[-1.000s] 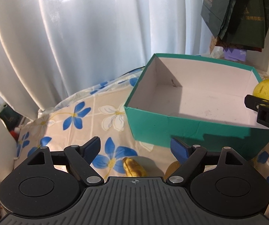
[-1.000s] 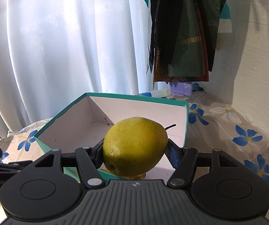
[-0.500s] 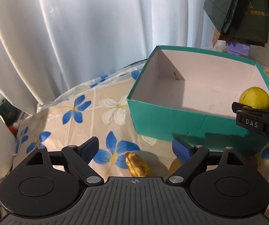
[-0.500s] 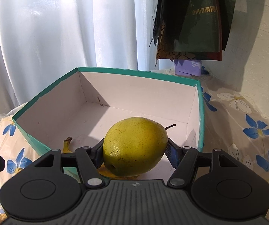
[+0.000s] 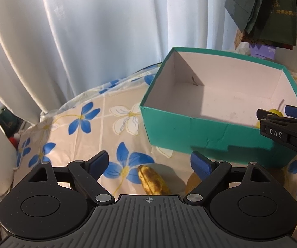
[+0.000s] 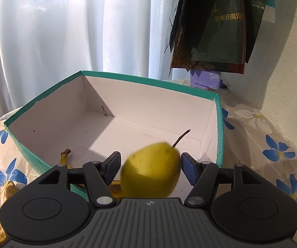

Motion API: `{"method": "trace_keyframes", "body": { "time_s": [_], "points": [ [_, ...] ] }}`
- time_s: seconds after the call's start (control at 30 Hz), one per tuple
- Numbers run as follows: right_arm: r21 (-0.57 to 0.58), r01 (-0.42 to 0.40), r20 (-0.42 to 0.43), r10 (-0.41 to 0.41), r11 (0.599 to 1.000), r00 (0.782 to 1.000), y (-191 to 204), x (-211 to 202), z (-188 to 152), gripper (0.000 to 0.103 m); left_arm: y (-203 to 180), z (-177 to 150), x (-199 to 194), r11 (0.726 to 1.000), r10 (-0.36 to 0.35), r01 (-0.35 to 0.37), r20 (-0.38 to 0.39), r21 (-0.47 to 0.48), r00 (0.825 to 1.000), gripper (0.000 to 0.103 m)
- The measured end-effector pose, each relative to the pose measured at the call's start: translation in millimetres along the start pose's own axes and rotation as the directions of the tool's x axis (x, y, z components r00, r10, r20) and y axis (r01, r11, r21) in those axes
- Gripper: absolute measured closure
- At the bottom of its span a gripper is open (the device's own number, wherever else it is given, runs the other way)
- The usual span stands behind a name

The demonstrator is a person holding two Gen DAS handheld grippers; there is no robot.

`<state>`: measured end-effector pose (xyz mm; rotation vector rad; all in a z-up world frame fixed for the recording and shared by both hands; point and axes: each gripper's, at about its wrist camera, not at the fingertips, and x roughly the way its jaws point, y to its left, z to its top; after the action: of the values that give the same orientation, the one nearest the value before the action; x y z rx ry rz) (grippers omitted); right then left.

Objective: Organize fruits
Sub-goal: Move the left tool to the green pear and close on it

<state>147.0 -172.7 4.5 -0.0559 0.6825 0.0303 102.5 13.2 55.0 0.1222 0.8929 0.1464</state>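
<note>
Fingers flank one blurred pear over one teal box.

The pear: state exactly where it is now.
In the right wrist view, the pear is between the fingers of the right gripper, low inside the teal box, near its right corner.

White capital letters "DAS" stand on the side of the black plastic right gripper, seen in the left wrist view at the near right corner of the teal cardboard box.

Gold Chinese characters, in part "湖州市南浔", run across the dark green hanging bags above the box's far right corner. Smaller print there is illegible.
</note>
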Motion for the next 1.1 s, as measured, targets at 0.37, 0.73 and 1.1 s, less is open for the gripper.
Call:
{"method": "trace_keyframes", "body": {
  "time_s": [0.37, 0.73, 1.1],
  "points": [
    [-0.022, -0.053, 0.163, 0.056, 0.998, 0.985, 7, -77, -4, 0.011, 35, -11, -11, 0.998, 0.020, -0.019, 0.015, -0.066, 1.000, 0.006],
    [-0.063, -0.221, 0.203, 0.229, 0.973, 0.952, 19, -160, -67, 0.000, 76, -86, -30, 0.989, -0.118, 0.111, -0.072, -0.093, 0.990, 0.003],
    [-0.124, -0.184, 0.077, 0.194, 0.975, 0.978, 43, -167, -100, 0.000, 37, -129, -20, 0.976, -0.216, 0.218, -0.122, -0.002, 0.969, 0.005]
  ]
}}
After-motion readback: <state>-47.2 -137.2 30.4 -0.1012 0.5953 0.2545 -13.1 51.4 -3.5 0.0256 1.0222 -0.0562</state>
